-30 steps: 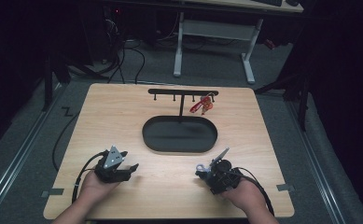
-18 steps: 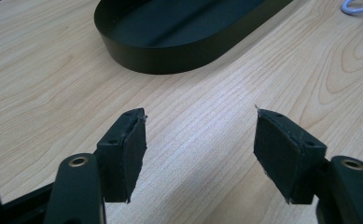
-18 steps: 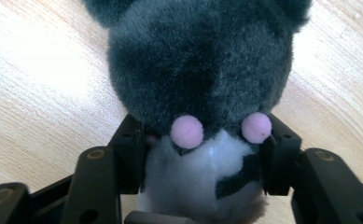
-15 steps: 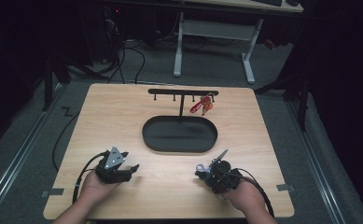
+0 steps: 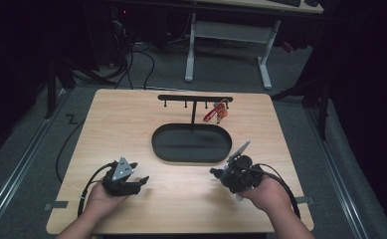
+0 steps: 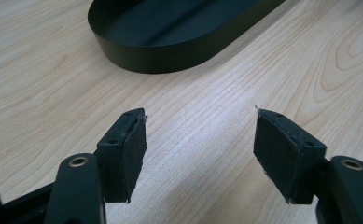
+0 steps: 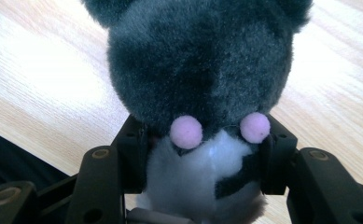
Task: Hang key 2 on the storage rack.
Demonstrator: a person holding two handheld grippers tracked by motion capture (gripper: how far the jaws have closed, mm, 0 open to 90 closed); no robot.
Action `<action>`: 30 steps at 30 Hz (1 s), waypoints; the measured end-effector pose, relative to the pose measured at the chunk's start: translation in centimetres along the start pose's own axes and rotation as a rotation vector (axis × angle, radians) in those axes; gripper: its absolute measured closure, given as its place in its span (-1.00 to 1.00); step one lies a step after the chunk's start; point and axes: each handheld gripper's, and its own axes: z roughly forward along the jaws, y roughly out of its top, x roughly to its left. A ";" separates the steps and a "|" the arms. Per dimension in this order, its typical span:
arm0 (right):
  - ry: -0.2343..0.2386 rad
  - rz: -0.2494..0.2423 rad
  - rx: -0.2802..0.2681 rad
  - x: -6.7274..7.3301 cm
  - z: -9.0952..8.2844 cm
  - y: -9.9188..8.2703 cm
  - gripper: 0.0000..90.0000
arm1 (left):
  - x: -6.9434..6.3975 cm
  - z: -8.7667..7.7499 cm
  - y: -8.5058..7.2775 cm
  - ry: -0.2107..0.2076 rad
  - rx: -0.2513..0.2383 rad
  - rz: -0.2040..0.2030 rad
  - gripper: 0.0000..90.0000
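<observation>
A dark grey plush toy (image 7: 198, 70) with two pink pompoms and a white belly sits between the jaws of my right gripper (image 7: 202, 144). Those jaws have just been closing, and their pads now press on the toy's sides. In the high view my right gripper (image 5: 220, 174) hangs a little above the table at the front right, just below the black oval tray (image 5: 156, 144). My left gripper (image 5: 141, 182) rests at the front left, open. Its pads (image 6: 130, 149) stand wide apart over bare wood, with the tray's wall (image 6: 170, 58) ahead.
A black rack (image 5: 195, 98) with several hooks stands behind the tray; a red bunch of keys (image 5: 215, 113) hangs from its right end. Cables trail from both grippers toward the table's front edge. Desk legs and cables lie on the floor beyond.
My right gripper has lifted off the table and shifted slightly toward the tray. The left gripper has stayed where it was.
</observation>
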 end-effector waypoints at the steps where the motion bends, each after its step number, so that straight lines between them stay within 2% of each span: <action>1: 0.002 -0.002 -0.003 -0.1 -0.2 0.1 0.06 | 0.0 0.0 0.0 -0.002 0.000 0.000 -0.23; 8: 0.024 0.031 -0.012 -0.7 -2.0 1.8 0.06 | -0.1 0.0 0.0 -0.008 -0.001 0.006 -0.23; 11: 0.023 0.022 -0.005 -0.7 -2.2 2.3 0.06 | -0.1 0.1 0.0 -0.009 0.001 0.006 -0.23; 14: 0.029 0.036 -0.002 -0.7 -2.4 2.6 0.06 | -0.1 0.0 0.0 -0.008 0.000 0.005 -0.23; 23: 0.023 0.012 -0.020 -0.7 -3.8 4.4 0.06 | 0.0 0.0 0.0 -0.007 0.001 0.003 -0.23; 27: 0.022 0.023 -0.019 -0.9 -4.6 5.4 0.06 | 0.0 0.0 0.0 -0.007 -0.003 0.001 -0.23; 28: 0.026 0.041 -0.015 -0.8 -4.8 5.6 0.06 | 0.0 -0.1 0.0 -0.008 0.001 0.002 -0.23; 29: 0.025 0.025 -0.026 -1.0 -5.1 6.0 0.06 | 0.0 -0.1 0.0 -0.010 0.002 0.002 -0.23; 30: 0.029 0.040 -0.024 -1.0 -5.5 6.7 0.06 | 0.0 -0.1 0.0 -0.010 0.002 0.002 -0.23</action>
